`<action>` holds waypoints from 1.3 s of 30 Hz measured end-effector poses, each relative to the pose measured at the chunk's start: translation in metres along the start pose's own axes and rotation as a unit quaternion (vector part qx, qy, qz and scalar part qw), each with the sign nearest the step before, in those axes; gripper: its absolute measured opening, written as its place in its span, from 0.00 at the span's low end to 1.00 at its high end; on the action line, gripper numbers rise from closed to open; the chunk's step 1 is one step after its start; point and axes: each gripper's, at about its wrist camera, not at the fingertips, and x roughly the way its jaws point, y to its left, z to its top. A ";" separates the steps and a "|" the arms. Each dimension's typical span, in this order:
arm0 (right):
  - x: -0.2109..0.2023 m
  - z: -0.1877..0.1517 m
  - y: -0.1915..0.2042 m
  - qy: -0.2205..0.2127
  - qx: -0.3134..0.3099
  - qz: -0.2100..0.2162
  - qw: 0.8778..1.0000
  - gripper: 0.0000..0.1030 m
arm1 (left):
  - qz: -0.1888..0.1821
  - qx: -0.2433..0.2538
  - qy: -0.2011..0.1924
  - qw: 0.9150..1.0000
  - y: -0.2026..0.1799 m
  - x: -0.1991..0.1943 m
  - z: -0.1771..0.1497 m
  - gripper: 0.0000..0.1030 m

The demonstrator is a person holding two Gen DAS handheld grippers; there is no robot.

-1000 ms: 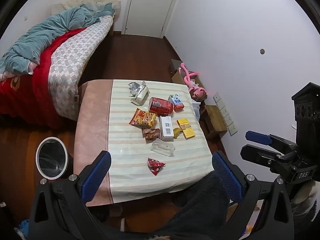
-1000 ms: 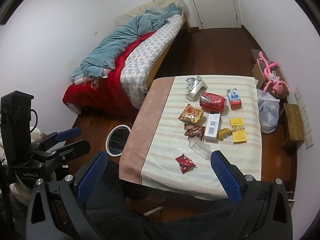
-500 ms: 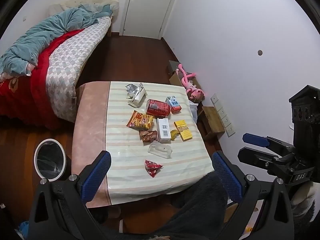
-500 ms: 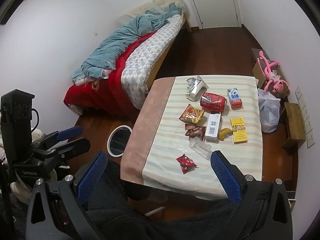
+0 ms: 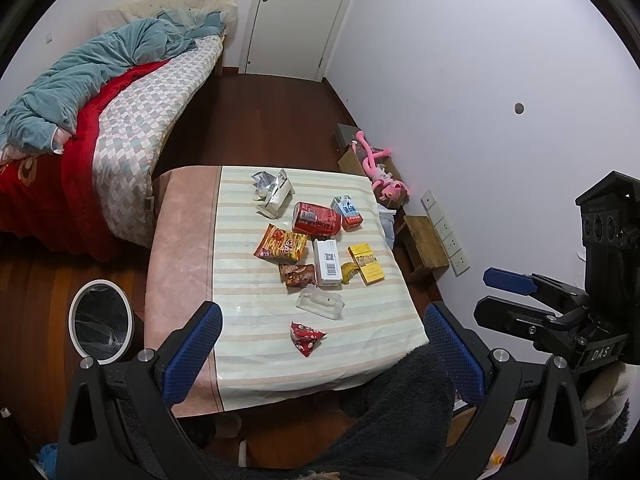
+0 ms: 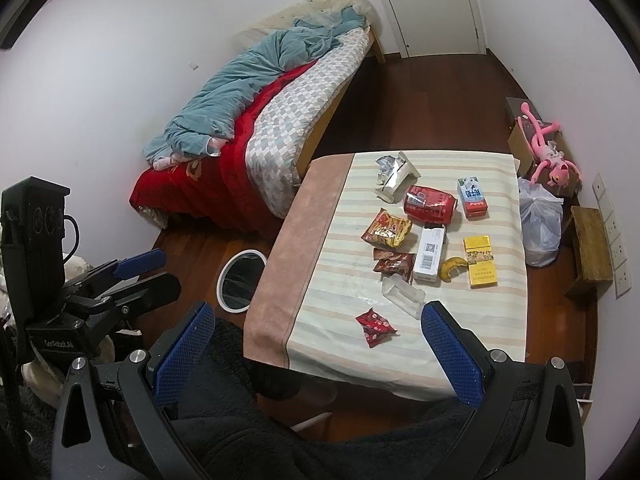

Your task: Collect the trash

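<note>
Trash lies on a striped table: a small red wrapper nearest me, a clear plastic tray, a brown wrapper, a white box, a banana peel, a yellow pack, an orange snack bag, a red can, a milk carton and a crumpled silver carton. A white-rimmed bin stands on the floor left of the table. My left gripper and right gripper are open, empty, high above the table's near edge.
A bed with red and teal covers stands left of the table. A pink plush toy, a wooden stool and a white plastic bag sit by the right wall. A closed door is at the back.
Both grippers have drifted slightly up and back, so the table looks a little smaller and lower. Nothing on the table has moved.
</note>
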 end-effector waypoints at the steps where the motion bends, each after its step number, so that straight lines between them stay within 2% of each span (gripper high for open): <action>1: 0.000 0.000 0.000 0.000 0.000 0.000 1.000 1.00 | 0.000 0.000 0.000 1.000 0.000 0.000 -0.001 1.00; 39: -0.004 0.005 0.006 -0.002 -0.005 -0.001 1.000 1.00 | -0.004 -0.003 -0.005 1.000 0.004 -0.008 0.001 1.00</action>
